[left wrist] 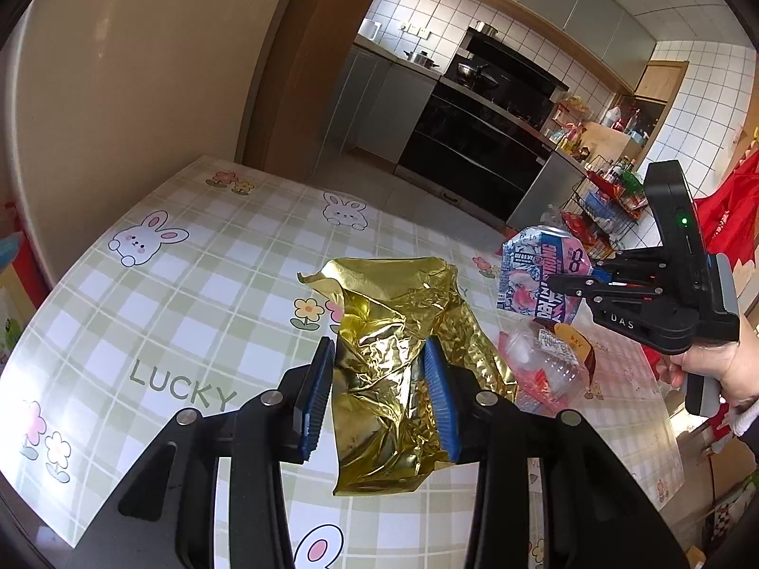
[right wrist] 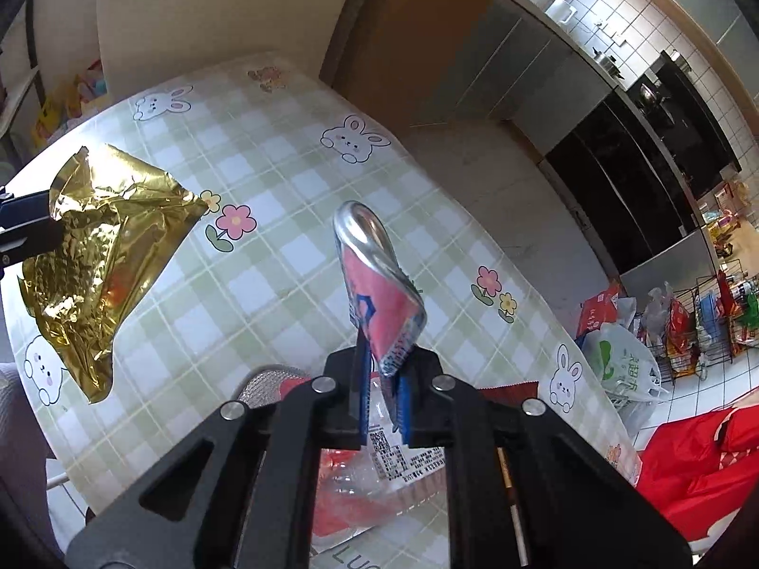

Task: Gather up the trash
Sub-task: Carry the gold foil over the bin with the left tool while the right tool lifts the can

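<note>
Gold crinkled foil wrapper [left wrist: 403, 370] is pinched between the blue pads of the left gripper [left wrist: 379, 398], hanging above the green-checked bunny tablecloth [left wrist: 189, 284], clear of the surface. The right gripper [right wrist: 379, 393] has its jaws pressed tight on a flattened pink-and-blue drink can [right wrist: 379, 294], held up off the table with its silver end pointing away; a person's hand [left wrist: 711, 365] grips that tool's handle. Under the can, a clear plastic wrapper with red print [right wrist: 379, 474] lies on the cloth near the table's edge.
</note>
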Tool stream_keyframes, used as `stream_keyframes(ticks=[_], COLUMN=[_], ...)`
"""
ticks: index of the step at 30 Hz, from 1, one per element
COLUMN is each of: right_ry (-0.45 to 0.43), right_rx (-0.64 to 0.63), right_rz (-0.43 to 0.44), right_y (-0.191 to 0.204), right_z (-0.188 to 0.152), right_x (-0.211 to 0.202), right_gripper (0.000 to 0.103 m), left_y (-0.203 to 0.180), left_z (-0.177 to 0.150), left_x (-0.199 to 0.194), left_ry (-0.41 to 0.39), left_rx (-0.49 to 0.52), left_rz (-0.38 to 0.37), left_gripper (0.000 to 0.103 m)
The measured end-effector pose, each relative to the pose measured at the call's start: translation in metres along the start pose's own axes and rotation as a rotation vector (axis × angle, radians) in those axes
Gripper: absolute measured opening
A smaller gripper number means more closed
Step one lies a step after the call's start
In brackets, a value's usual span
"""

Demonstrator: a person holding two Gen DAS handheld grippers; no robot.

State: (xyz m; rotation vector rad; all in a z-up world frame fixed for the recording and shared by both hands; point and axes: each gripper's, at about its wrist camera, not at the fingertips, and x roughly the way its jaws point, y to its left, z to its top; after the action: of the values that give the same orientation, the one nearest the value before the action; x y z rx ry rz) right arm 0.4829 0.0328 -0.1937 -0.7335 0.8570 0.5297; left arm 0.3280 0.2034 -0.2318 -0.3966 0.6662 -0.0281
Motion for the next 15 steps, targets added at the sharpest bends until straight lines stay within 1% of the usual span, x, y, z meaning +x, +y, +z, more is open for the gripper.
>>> stream_keyframes(ticks=[8, 13, 15], right_ry=[-0.063, -0.111, -0.136], right_rx=[0.059, 0.097, 0.131], right_rz=[-0.008, -0.015, -0.011], right_y=[-0.01, -0.018, -0.022], right_z=[-0.024, -0.056, -0.071], right_x=[-0.063, -0.109, -0.128], right_gripper=[0.012, 0.012, 0.012], left_y=[-0.037, -0.06, -0.07], left_z=[0.011, 0.009, 0.008], left_x=[-0.04, -0.07, -0.082], left_ry=[-0.049, -0.075, -0.085], left_rx=[0.057, 0.098, 0.116], left_rz=[-0.01, -0.025, -0.033], left_gripper=[0.038, 0.038, 0.038])
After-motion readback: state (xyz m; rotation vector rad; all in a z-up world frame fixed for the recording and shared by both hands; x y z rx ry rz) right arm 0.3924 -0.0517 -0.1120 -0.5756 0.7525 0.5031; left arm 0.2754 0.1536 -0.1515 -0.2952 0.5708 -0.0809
